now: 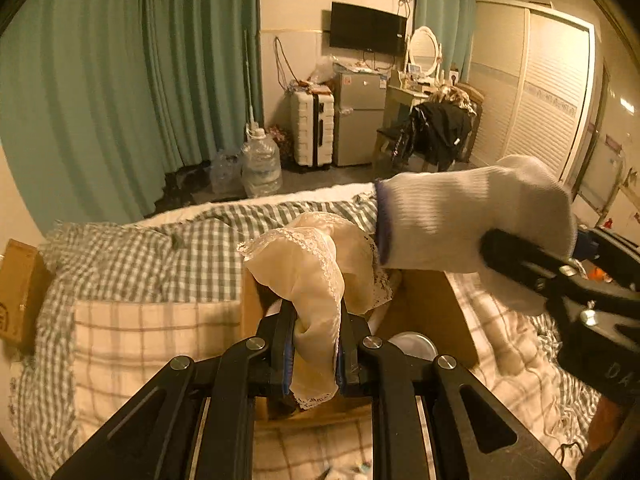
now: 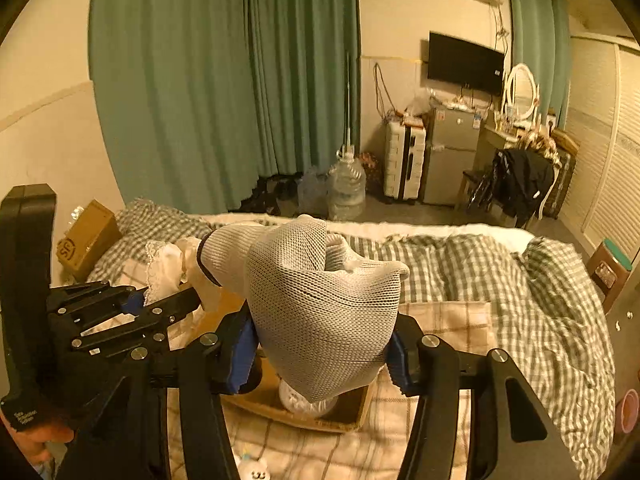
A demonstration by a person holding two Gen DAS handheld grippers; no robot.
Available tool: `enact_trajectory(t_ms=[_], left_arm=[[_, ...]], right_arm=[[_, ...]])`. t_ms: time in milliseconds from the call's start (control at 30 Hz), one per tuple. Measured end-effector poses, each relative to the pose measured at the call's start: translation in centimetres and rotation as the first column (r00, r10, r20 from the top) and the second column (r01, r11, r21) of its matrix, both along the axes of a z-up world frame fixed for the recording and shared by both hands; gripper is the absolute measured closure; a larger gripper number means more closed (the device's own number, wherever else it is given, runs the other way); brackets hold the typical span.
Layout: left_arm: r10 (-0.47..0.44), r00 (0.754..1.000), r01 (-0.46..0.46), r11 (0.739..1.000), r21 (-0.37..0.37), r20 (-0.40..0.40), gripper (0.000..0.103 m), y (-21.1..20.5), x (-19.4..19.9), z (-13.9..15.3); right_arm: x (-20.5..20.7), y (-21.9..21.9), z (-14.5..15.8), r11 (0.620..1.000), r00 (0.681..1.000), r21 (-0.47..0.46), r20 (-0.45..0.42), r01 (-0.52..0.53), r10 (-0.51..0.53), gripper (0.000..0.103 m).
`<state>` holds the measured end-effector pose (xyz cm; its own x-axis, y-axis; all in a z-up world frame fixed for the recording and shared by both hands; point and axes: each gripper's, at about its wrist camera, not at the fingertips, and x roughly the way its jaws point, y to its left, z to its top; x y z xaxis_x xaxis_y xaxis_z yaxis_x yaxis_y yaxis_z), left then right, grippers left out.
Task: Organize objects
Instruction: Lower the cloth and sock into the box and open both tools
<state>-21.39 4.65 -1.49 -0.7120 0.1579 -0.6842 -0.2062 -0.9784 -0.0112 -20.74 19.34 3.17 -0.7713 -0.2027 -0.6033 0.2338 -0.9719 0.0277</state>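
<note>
Left wrist view: the left gripper [image 1: 316, 344] is clenched on a cream lace cloth [image 1: 308, 264], which bunches up above the jaws and hangs down between them, hiding the pads almost entirely. Just beyond the jaws an open cardboard box [image 1: 440, 312] sits on the checked bedding [image 1: 160, 248]; its inside is mostly covered by the cloth, with only a round pale lid-like thing [image 1: 412, 344] showing, too cut off to name. To the right of the jaws the right gripper [image 1: 532, 272] grasps a white sock [image 1: 460, 220]; its fingertips are blurred.

Right wrist view: the right gripper [image 2: 320, 356] holds the sock [image 2: 320, 312] between its blue pads [image 2: 242, 354], the sock blocking the box [image 2: 320, 416] below. Left of the jaws, the left gripper [image 2: 160, 304] carries the cloth [image 2: 164, 268], partly hidden.
</note>
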Motion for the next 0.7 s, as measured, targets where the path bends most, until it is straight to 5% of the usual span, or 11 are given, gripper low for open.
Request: enact_trajectory(t_ms=[500, 567, 633, 700], left_arm=[[0.006, 0.995, -0.006, 1.000, -0.003, 0.095, 0.084, 0.3, -3.5, -5.7], [0.004, 0.995, -0.004, 1.000, -0.003, 0.095, 0.074, 0.3, -3.5, -5.7], [0.007, 0.996, -0.006, 1.000, -0.008, 0.086, 0.039, 0.4, -3.3, -5.4], [0.023, 0.998, -0.023, 1.000, -0.012, 0.053, 0.020, 0.2, -2.9, -4.8]], right_arm=[[-5.3, 0.6, -5.6, 0.999, 0.997, -0.039, 0.070, 0.015, -0.012, 0.047], [-5.5, 0.7, -5.6, 0.998, 0.997, -0.062, 0.072, 0.018, -0.014, 0.042], [-5.5, 0.8, -5.2, 0.996, 0.998, -0.088, 0.063, 0.017, -0.012, 0.030], [-5.3, 1.0, -4.8, 0.993, 0.999, -0.115, 0.050, 0.014, -0.009, 0.010]])
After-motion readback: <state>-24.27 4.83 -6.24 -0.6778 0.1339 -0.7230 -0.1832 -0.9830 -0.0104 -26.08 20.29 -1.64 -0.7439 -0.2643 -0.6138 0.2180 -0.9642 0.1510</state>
